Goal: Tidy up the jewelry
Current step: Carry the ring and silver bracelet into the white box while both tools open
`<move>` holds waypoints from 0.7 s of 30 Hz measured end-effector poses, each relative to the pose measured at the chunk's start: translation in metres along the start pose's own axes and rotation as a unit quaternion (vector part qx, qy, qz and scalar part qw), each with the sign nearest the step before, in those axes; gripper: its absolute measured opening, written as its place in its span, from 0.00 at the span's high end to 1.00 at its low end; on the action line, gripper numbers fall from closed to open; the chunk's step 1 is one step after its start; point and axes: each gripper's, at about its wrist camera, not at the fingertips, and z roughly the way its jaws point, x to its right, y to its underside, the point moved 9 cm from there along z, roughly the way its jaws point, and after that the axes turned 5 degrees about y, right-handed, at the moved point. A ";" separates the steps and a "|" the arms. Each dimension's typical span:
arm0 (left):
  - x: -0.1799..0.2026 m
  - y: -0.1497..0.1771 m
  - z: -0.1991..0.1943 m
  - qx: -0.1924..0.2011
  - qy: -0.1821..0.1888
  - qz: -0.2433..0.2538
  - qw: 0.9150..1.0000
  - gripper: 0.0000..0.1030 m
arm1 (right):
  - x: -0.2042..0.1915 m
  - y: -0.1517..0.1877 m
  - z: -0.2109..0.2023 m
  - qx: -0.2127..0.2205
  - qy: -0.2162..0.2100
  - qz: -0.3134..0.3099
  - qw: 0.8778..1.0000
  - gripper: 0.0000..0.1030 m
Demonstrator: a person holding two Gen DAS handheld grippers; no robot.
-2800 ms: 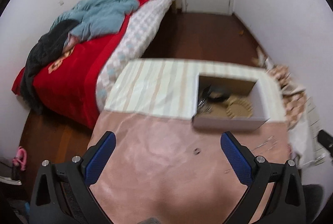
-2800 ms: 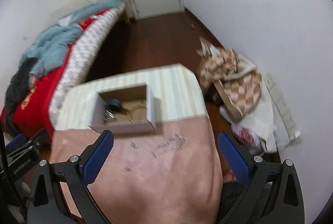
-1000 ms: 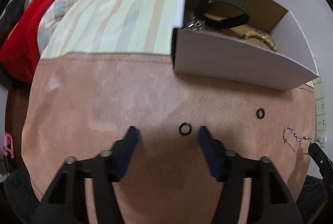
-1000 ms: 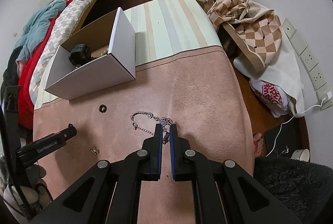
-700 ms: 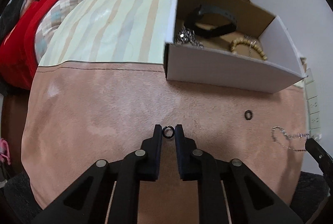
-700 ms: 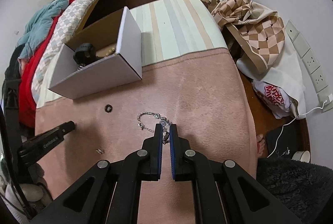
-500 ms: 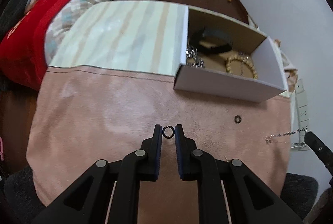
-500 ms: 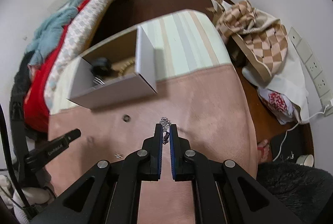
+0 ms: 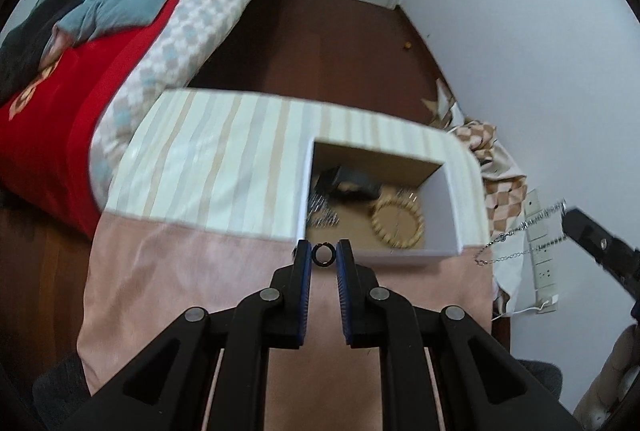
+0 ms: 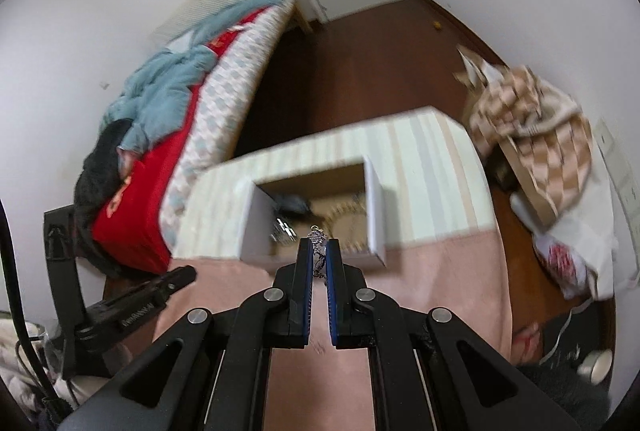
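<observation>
My left gripper [image 9: 323, 255] is shut on a small black ring [image 9: 323, 254], held in the air just in front of the white cardboard box [image 9: 456, 207]. The box holds a beaded bracelet [image 9: 397, 221], a black band [image 9: 352, 183] and silver pieces. My right gripper [image 10: 319, 255] is shut on a silver chain [image 10: 317, 251], lifted above the pink cloth [image 10: 424, 271] before the same box [image 10: 376, 215]. In the left wrist view the chain [image 9: 520, 235] hangs from the right gripper's tip at the right.
The box stands on a striped cloth [image 9: 208, 159] at the table's far half. A bed [image 9: 80, 43] with red cover lies left. A checkered bag [image 10: 532, 119] and a plastic bag [image 10: 576, 247] sit on the floor right.
Both grippers closed on their pieces and lifted them off the pink cloth, rising and moving toward the box. The chain now hangs free in the air.
</observation>
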 end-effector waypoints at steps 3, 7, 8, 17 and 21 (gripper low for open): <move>0.008 -0.015 0.012 -0.005 0.007 0.009 1.000 0.91 | -0.015 -0.027 0.009 0.009 0.003 -0.026 1.000 0.94; 0.013 -0.024 0.045 -0.041 0.021 0.010 0.999 0.91 | -0.023 -0.047 0.042 -0.013 0.014 -0.050 0.999 0.94; 0.013 -0.025 0.054 -0.051 0.023 0.008 0.998 0.90 | -0.022 -0.049 0.053 -0.022 0.019 -0.052 0.998 0.94; 0.012 -0.026 0.112 -0.125 0.047 -0.034 0.990 0.90 | -0.001 -0.040 0.136 -0.105 0.041 -0.056 0.992 0.94; 0.012 -0.032 0.115 -0.133 0.050 -0.059 0.988 0.83 | 0.006 -0.035 0.154 -0.140 0.030 -0.048 0.989 0.93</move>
